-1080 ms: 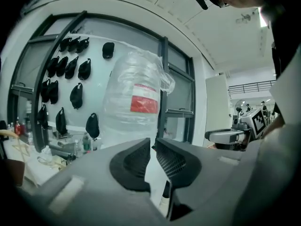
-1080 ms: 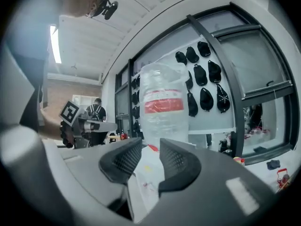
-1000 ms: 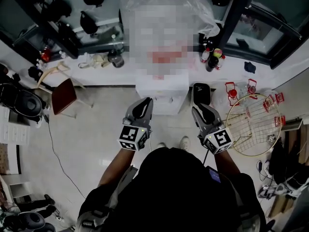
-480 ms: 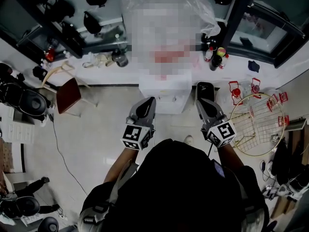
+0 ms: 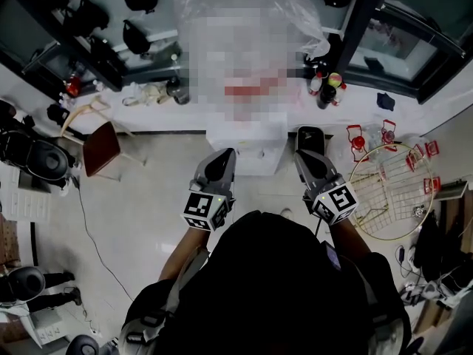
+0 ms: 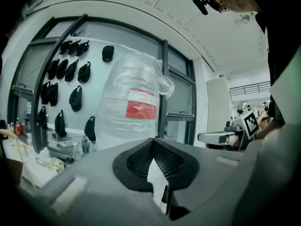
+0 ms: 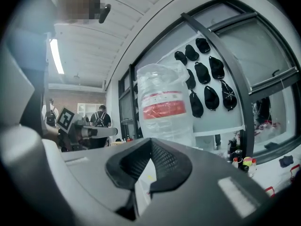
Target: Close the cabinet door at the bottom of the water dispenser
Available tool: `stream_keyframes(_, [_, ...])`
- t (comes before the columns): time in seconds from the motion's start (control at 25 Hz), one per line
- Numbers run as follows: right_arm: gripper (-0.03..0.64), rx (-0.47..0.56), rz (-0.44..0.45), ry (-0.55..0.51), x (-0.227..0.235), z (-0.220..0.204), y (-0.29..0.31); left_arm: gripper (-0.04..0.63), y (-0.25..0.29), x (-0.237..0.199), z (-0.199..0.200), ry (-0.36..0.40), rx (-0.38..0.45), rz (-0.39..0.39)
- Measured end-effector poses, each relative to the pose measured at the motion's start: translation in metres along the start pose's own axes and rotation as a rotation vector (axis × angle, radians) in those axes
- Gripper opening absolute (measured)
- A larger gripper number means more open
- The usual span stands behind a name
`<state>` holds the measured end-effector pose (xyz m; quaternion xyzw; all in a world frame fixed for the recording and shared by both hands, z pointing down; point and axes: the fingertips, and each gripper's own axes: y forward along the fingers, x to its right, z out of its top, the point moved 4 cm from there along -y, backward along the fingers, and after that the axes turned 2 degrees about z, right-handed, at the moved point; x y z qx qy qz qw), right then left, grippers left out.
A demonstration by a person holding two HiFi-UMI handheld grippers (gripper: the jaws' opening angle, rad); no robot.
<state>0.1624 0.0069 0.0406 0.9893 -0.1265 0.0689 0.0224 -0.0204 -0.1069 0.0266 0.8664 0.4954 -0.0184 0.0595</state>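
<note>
Head view looks down on the water dispenser (image 5: 247, 143). The left gripper (image 5: 222, 157) and the right gripper (image 5: 306, 161) are held level just in front of it. The cabinet door sits low on its front; I cannot tell if it is open or shut. If it hangs open, a slow push with closed tips on its loose edge should work, until it sits flat. Left jaws are pressed together on nothing. Right jaws have just closed, empty too.
</note>
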Motion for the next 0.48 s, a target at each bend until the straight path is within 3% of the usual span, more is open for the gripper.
stream_keyframes(0.48, [0.005, -0.026, -0.007, -0.031, 0.011, -0.006, -0.014, 0.008, 0.015, 0.008, -0.011, -0.023, -0.007, 0.001])
